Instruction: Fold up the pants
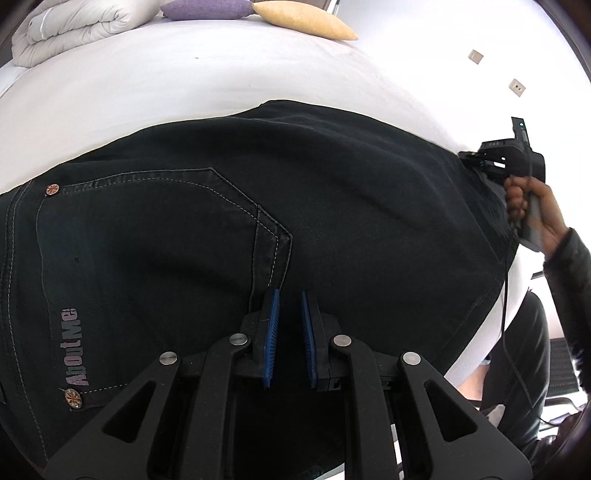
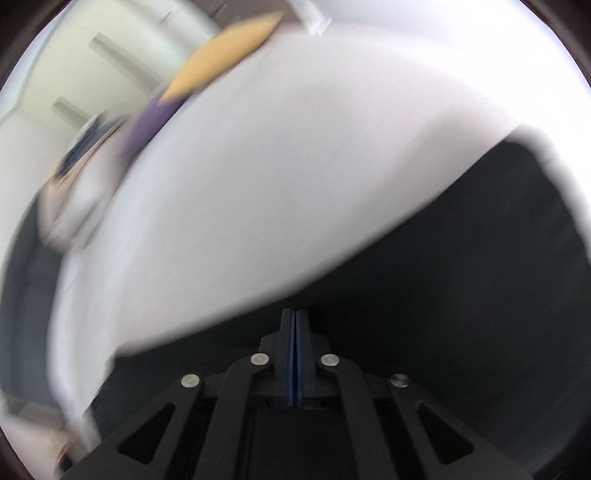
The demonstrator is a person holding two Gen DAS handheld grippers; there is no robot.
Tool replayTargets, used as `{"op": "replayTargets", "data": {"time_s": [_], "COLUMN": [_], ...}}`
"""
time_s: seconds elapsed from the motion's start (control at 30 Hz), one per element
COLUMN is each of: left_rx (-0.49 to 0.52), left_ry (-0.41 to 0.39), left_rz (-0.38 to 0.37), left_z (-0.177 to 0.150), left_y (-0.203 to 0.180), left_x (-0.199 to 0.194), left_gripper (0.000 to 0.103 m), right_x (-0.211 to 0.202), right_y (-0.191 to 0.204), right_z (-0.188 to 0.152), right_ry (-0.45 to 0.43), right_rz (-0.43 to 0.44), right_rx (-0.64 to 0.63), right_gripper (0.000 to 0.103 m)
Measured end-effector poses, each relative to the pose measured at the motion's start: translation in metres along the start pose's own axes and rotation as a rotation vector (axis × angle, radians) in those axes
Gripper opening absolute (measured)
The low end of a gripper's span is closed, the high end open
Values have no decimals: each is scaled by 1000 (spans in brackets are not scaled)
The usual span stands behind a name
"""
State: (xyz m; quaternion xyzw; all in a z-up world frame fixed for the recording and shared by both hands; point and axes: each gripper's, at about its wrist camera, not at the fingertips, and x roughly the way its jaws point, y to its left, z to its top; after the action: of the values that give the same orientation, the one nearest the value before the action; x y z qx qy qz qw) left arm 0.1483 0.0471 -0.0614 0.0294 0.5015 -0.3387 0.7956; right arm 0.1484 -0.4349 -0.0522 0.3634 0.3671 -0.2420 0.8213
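Pants (image 1: 258, 206) are spread on the bed (image 1: 184, 85); left tongs (image 1: 290, 314) are held narrowly apart, empty, right tongs (image 2: 295, 332) pressed together (blurred). Fabric could slip, undoing the fold.

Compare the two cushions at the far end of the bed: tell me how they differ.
The yellow cushion is mustard-coloured; the purple cushion is lilac. The yellow one lies nearer the bed's right edge, the purple one between it and the folded white duvet. The yellow tapers to a clear pointed corner; the purple is cut off by the frame. Both lie on the white sheet, touching or overlapping.
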Motion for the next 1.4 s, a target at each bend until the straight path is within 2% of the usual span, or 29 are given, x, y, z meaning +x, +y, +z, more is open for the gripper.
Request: {"op": "replayTargets", "data": {"time_s": [0.03,0.07,0.1,0.17,0.23,0.3,0.37,0.43,0.5,0.57,0.67,0.73,0.77,0.8,0.83,0.9,0.97,1.03,1.07,1.13,1.23,1.27,1.33,1.4], "left_rx": [-1,-2,-4,-10,-15,-6,-4,-6,-10,-13,-16,-21,-24,-25,-28,-33,-47,-49,-36,-12,4,14,48,60], "left_ry": [-2,-3,-5,-9,-10,-7,-6,-6,-8,-9,-9,-13,-16,-18,-23,-31,-33,-33,-36,-51,-56,-50,-26,9], "left_rz": [-2,-4,-6,-11,-12,-4,-1,-2,-4,-4,-6,-4,-3,-1,2,5,10,34,43,21,-38,-56,-79,-62], "left_z": [-2,-3,-3,-4,-5,-6,-5,-5,-5,-3,-3,-4,-4,-5,-6,-7,-8,-6,-4,4,22,27,39,45], "left_y": [1,2,3,5,8,7,7,9,9,8,9,10,11,12,12,12,12,8,3,-10,-32,-38,-51,-53], "left_x": [1,1,0,0,1,1,0,-2,-4,-3,-4,-6,-7,-8,-10,-11,-12,-18,-20,-25,-18,-12,7,27], "left_gripper": [12,12,12,12,12,12,12,12,12,12,12,12,12,12,12,12,13,13,13,13,13,13,13,13], "right_x": [-6,-13,-19,-36,-49,-52,-37,-17,2,11,7,-3,-9,-19,-30,-46,-56,-55,-49,-33,-13,-11,-14,-20], "right_y": [-6,-10,-11,-2,20,34,44,46,39,21,-10,-28,-35,-43,-41,-23,-1,22,30,40,31,16,-17,-49], "right_z": [7,11,11,1,-20,-40,-59,-67,-59,-42,-8,6,11,14,10,-11,-47,-85,-100,-125,-131,-126,-112,-96], "right_ry": [-51,-77,-78,-51,7,79,190,227,222,193,49,-31,-51,-66,-73,-45,34,114,158,236,248,240,200,133], "right_rz": [-89,-136,-120,-39,67,145,256,242,230,222,109,-2,-26,-16,20,147,323,432,454,475,407,402,395,370], "right_rx": [-1,-1,-7,-50,-164,-204,-218,-221,-177,-94,1,66,92,110,98,37,-14,-65,-82,-104,-87,-48,34,102], "right_gripper": [3,5,8,27,28,28,28,28,23,0,0,0,0,0,7,7,9,12,12,12,10,0,0,0]}}
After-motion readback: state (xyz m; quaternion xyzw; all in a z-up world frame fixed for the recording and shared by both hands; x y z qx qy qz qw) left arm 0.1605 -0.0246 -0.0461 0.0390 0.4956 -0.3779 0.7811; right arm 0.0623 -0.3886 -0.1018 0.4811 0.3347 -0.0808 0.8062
